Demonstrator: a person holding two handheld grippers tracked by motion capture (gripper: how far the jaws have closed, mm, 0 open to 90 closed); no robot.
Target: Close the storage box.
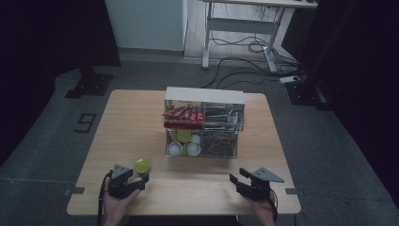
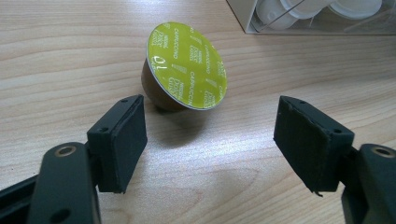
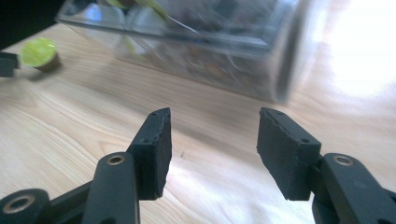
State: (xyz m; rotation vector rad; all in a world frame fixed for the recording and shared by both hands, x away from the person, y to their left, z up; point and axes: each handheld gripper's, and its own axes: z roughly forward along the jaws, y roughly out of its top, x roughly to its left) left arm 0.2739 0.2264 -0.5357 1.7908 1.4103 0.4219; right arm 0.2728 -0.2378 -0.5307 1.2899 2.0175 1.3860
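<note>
Coffee capsule lies tipped on its side near the table's left front, green lid facing your left gripper. Its jaws stand wide, just short of the capsule, nothing held. Bare wood all around it; clear organizer sits far right. Your right gripper is also wide, empty.

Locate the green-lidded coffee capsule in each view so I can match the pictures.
High view: green-lidded coffee capsule lies on the table, lower left, beside the left gripper.
Left gripper view: upper centre, tilted on its side, just beyond the open fingers.
Right gripper view: far upper left, blurred.
Shared landmark: clear plastic organiser.
</note>
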